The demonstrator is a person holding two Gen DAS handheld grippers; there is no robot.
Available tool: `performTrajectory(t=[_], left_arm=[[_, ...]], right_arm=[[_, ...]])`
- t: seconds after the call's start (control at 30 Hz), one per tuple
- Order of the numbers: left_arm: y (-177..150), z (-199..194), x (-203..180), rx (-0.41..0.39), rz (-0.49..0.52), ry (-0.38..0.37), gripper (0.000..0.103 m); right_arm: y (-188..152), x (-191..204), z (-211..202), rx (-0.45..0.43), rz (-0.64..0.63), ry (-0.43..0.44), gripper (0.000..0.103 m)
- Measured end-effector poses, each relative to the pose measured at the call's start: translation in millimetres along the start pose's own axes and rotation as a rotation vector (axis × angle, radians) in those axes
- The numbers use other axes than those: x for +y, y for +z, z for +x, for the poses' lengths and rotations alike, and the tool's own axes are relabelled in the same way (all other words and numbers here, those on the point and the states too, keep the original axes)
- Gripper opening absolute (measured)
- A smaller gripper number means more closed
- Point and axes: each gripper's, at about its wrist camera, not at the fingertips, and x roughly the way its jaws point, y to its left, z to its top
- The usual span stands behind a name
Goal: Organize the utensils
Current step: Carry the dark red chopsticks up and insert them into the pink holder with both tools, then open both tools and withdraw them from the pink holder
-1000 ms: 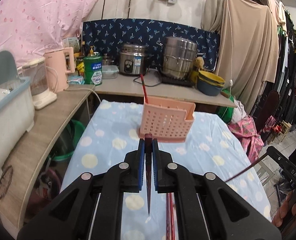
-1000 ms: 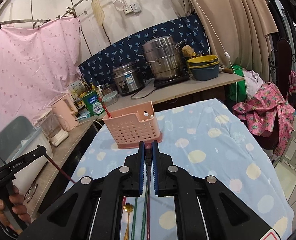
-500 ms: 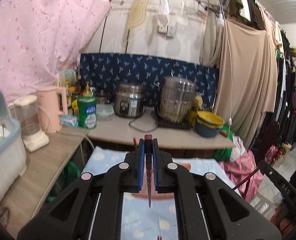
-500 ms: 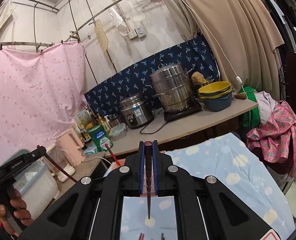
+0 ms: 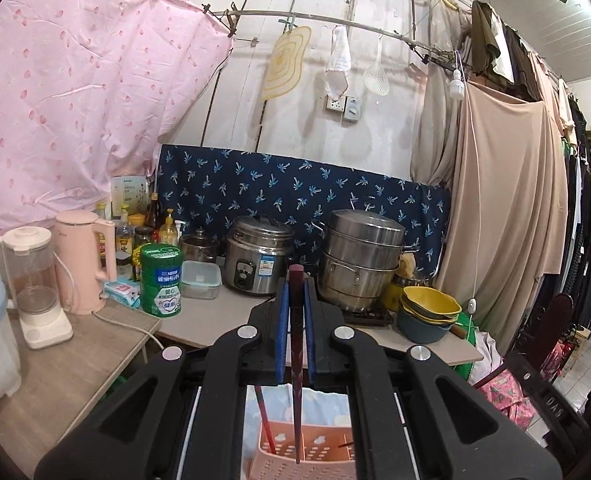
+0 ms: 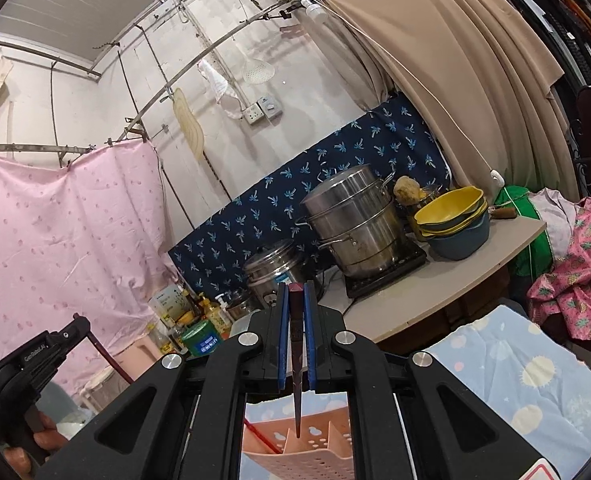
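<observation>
The left gripper [image 5: 294, 288] is clamped on a dark chopstick [image 5: 295, 380] whose tip hangs over the pink utensil basket [image 5: 307, 450] at six o'clock. The right gripper [image 6: 296, 304] pinches another dark chopstick [image 6: 297, 384] above the same basket [image 6: 307, 452], where a red chopstick [image 5: 265, 420] leans at seven o'clock.

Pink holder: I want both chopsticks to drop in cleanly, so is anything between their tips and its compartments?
Nothing visible. The left chopstick and the right chopstick hang tip-down over open compartments of the pink holder; a red chopstick already stands in a side compartment.
</observation>
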Motion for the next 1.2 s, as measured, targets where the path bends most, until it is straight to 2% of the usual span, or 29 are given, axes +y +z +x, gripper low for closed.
performTrajectory(t=[0.2, 0.47, 0.53, 0.6, 0.63, 0.7, 0.8, 0.97, 1.2], left_arm=[[-32, 36, 9, 0.068, 0.013, 0.042, 0.007], [-66, 50, 19, 0.168, 0.023, 0.066, 0.007], [-72, 49, 19, 0.195, 0.024, 0.065, 0.016], [-75, 46, 20, 0.215, 0.014, 0.061, 0.052], [-76, 42, 20, 0.214, 0.007, 0.060, 0.057], [-78, 36, 19, 0.214, 0.011, 0.064, 0.064], [-79, 29, 18, 0.232, 0.017, 0.060, 0.070], [-86, 12, 18, 0.310, 0.020, 0.049, 0.082], [-119, -31, 25, 0.466, -0.004, -0.011, 0.083]], right_arm=[[-27, -10, 26, 0.095, -0.027, -0.026, 0.007], [-54, -18, 37, 0.199, -0.058, -0.033, 0.008], [-59, -15, 36, 0.219, -0.083, -0.040, 0.009], [-63, -12, 31, 0.218, -0.106, -0.050, 0.014], [-65, -10, 29, 0.216, -0.118, -0.054, 0.015], [-65, -5, 23, 0.212, -0.136, -0.054, 0.024], [-66, -1, 15, 0.206, -0.149, -0.052, 0.031], [-71, 2, -2, 0.242, -0.140, -0.038, 0.034], [-101, 3, -50, 0.367, -0.098, 0.003, 0.040]])
